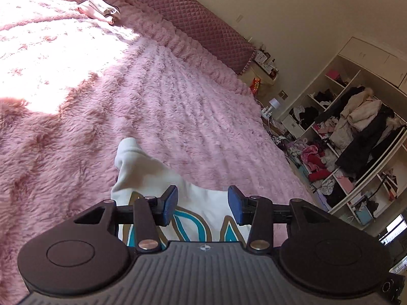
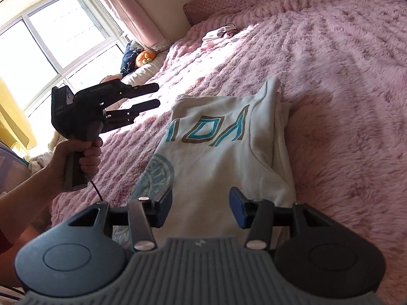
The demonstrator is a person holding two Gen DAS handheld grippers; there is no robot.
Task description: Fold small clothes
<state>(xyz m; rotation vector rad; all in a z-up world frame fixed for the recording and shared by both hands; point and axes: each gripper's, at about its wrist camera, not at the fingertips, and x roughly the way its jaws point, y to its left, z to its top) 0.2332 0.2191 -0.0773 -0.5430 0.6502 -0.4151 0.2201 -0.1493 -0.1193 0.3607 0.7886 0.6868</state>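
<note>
A white top (image 2: 223,152) with teal and brown lettering lies folded on the pink fluffy blanket (image 2: 330,81). In the right wrist view my right gripper (image 2: 201,208) hovers over its near end, jaws open, nothing pinched between the blue pads. A hand holds my left gripper (image 2: 157,94) in the air to the left of the top, fingers apart and empty. In the left wrist view the left gripper (image 1: 202,203) is open above the white top (image 1: 142,175), whose lettered part shows between and below the pads.
A small pale pink garment (image 1: 99,10) lies far up the bed near the quilted headboard (image 1: 198,17). An open wardrobe (image 1: 356,137) stuffed with clothes stands beyond the bed's right edge. A window (image 2: 58,38) and cushions are at the left.
</note>
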